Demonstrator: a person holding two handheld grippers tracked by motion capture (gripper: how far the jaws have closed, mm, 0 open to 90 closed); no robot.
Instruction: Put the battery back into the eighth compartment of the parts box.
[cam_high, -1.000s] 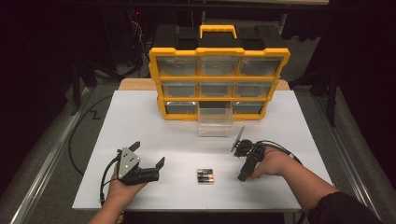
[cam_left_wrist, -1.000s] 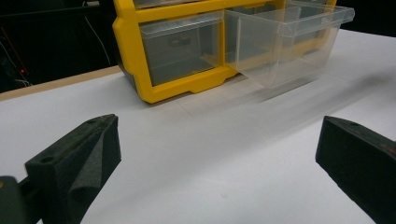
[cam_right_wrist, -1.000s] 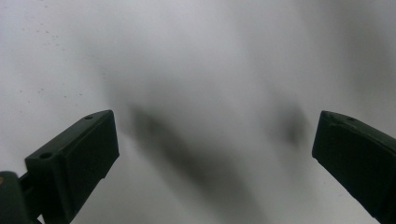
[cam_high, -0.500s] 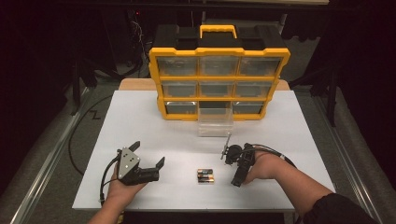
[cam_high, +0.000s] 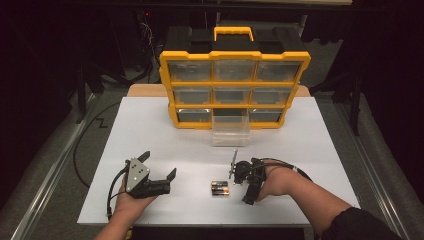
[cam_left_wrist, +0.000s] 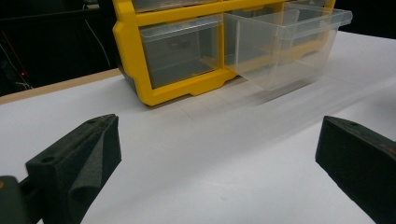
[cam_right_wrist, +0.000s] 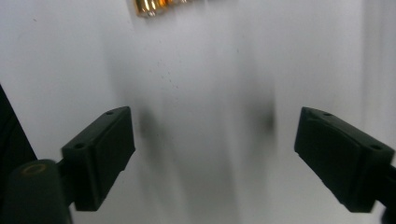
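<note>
Right fingers (cam_right_wrist: 100, 149) are standing wide apart with nothing between them, though the jaws have just been narrowing a bit as I'm bringing the right gripper (cam_high: 239, 175) in. Versus a second ago, that hand is sliding leftward from the lower right of the high view toward the bottom centre, so the gap to the batteries (cam_high: 219, 188) is shrinking; the gripper is now sitting just beside them, not touching. Batteries are lying side by side on the white table (cam_high: 320, 150) at lower centre of the high view, and their gold ends (cam_right_wrist: 154, 5) are peeking in at the top edge of the right gripper view, so I'm lined up short of them, not over them yet. Left gripper (cam_high: 159, 172) is parked at lower left, unmoved, jaws fully spread and empty, looking at the yellow organizer (cam_high: 235, 85) at upper centre. Its clear drawer (cam_high: 230, 131) in the bottom row's middle slot is pulled out and looks empty. My read: I'm mid-approach for a pick, and that drawer is the likely drop spot. Next I'm needing to push forward until the pair sits between the pads, then squeeze; risk is catching only one cell or rolling them away.
</note>
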